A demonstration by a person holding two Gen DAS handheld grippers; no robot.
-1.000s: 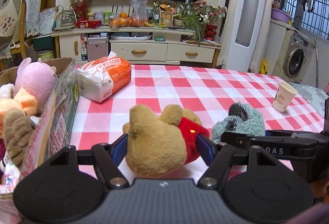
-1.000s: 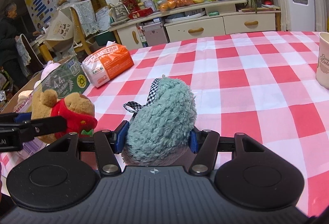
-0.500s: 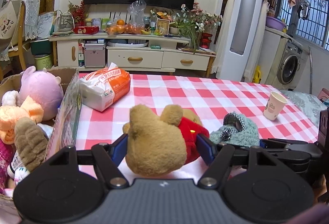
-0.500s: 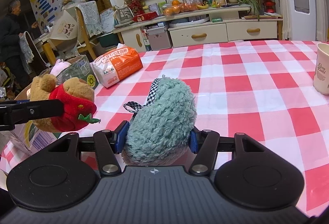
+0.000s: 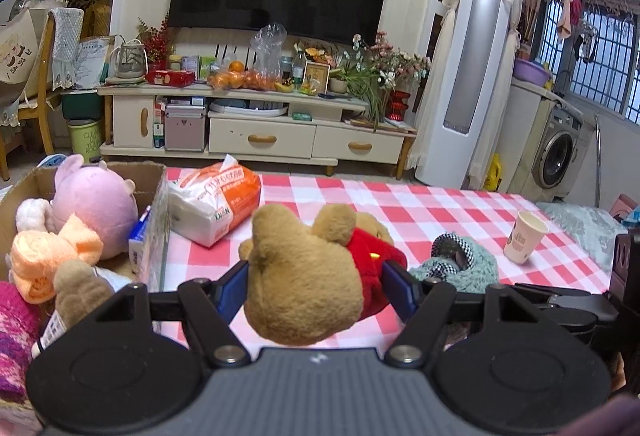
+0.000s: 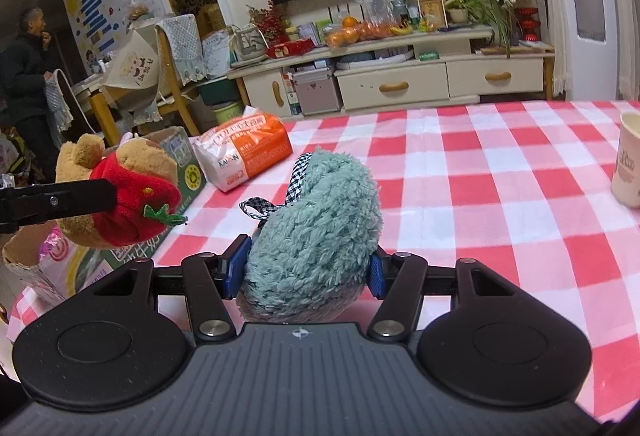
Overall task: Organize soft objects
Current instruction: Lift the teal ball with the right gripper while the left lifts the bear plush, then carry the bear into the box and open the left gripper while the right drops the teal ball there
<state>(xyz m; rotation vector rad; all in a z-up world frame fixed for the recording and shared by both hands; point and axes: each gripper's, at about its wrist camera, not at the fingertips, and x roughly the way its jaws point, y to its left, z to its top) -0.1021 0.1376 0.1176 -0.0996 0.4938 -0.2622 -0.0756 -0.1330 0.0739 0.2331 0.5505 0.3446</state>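
Observation:
My left gripper (image 5: pixel 314 286) is shut on a brown teddy bear with a red strawberry hat (image 5: pixel 308 272) and holds it above the checked table; the bear also shows in the right wrist view (image 6: pixel 120 195). My right gripper (image 6: pixel 304 270) is shut on a fluffy teal plush with a gingham bow (image 6: pixel 316 232), also seen in the left wrist view (image 5: pixel 460 266). A cardboard box (image 5: pixel 158 195) at the left holds a pink plush (image 5: pixel 94 203), an orange plush (image 5: pixel 52 256) and other soft toys.
An orange tissue pack (image 5: pixel 216 199) lies on the red-and-white tablecloth (image 6: pixel 500 195) beside the box. A paper cup (image 5: pixel 524 242) stands at the right. A TV cabinet (image 5: pixel 260 131) is behind the table. A person (image 6: pixel 24 75) stands far left.
Both grippers have risen with their plush toys. The left gripper with the bear now sits higher, nearer the box top.

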